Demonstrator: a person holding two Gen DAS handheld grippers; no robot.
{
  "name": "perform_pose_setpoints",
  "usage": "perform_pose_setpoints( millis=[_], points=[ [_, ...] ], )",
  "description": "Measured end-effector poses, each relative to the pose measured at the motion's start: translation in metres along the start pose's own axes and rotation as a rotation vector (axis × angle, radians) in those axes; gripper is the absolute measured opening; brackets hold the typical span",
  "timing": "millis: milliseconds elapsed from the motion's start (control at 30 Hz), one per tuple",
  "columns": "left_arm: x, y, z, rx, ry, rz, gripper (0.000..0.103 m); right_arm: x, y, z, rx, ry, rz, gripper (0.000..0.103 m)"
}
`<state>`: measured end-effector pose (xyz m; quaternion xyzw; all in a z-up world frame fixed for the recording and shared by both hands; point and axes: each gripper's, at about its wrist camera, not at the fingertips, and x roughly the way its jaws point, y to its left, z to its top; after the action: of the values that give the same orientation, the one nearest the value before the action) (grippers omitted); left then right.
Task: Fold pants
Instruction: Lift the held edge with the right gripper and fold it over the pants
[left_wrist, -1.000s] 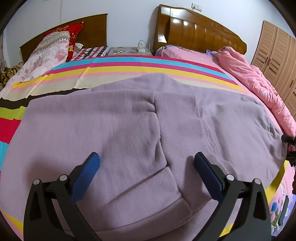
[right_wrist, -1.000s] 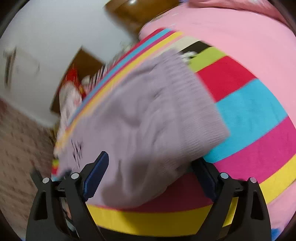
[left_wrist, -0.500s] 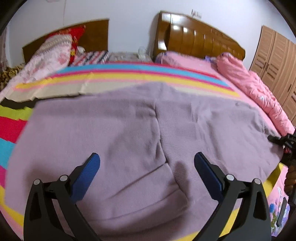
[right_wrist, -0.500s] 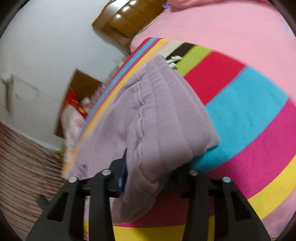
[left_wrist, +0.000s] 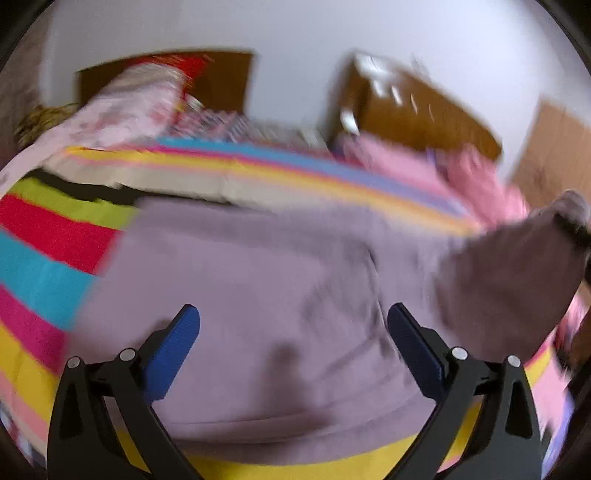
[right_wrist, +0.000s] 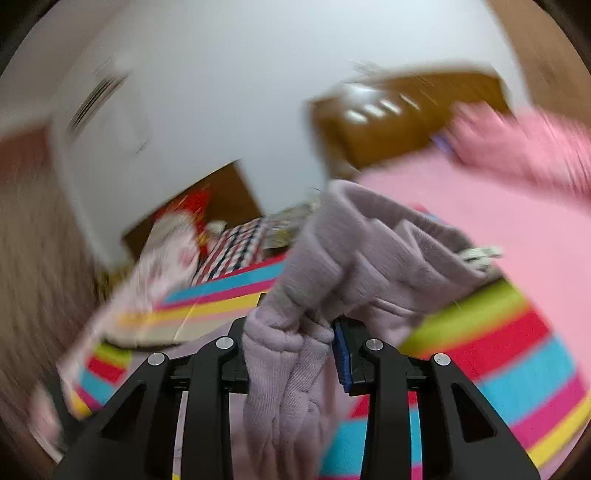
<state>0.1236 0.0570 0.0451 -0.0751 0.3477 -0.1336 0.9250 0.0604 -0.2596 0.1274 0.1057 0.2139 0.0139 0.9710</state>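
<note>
Bedroom with two wooden headboards (left_wrist: 417, 107) against a white wall, bed covered by a rainbow-striped sheet (left_wrist: 48, 266) where the soft lilac knit pants (left_wrist: 258, 295) lie spread flat. Right gripper (right_wrist: 291, 350) has just been closing and its jaws now pinch a bunched wad of the ribbed waistband (right_wrist: 369, 240), which hangs off the bed surface; in the left wrist view that lifted corner shows at the far right edge. Left gripper (left_wrist: 293, 332) hovers above the middle of the pants, blue pads (left_wrist: 173, 350) wide apart, nothing between them, not touching cloth as far as I can tell. Risks, judged: grip is on a thick rumpled clump rather than a clean edge, so layers could slip out unevenly mid-swing; with nothing pinning the rest, the whole garment may drag across the sheet instead of hinging; white drawstring end (right_wrist: 480, 254) dangles loose and could snag; fold could land skewed; frames are blurred, so fine contact is unclear
</note>
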Motion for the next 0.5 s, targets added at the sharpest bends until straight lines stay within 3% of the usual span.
perform_pose_setpoints(
  millis=[133,233,300,367,500],
  points=[
    [-0.044,0.063,0.005,-0.185,-0.116,0.032,0.101,0.035,0.135,-0.03,-0.398,0.019,0.061,0.033],
    [-0.062,0.095,-0.003,-0.258,-0.129,0.052,0.101,0.061,0.214,-0.102,-0.732,0.149,0.119,0.032],
    [-0.069,0.11,-0.01,-0.286,-0.115,0.049,0.101,0.08,0.241,-0.16,-0.899,0.277,0.142,0.028],
    [-0.073,0.118,-0.015,-0.298,-0.097,0.02,0.101,0.077,0.242,-0.182,-0.962,0.176,0.07,0.028],
    [-0.066,0.119,-0.017,-0.324,-0.042,-0.164,0.101,0.075,0.223,-0.163,-0.864,0.154,0.121,0.027]
  ],
)
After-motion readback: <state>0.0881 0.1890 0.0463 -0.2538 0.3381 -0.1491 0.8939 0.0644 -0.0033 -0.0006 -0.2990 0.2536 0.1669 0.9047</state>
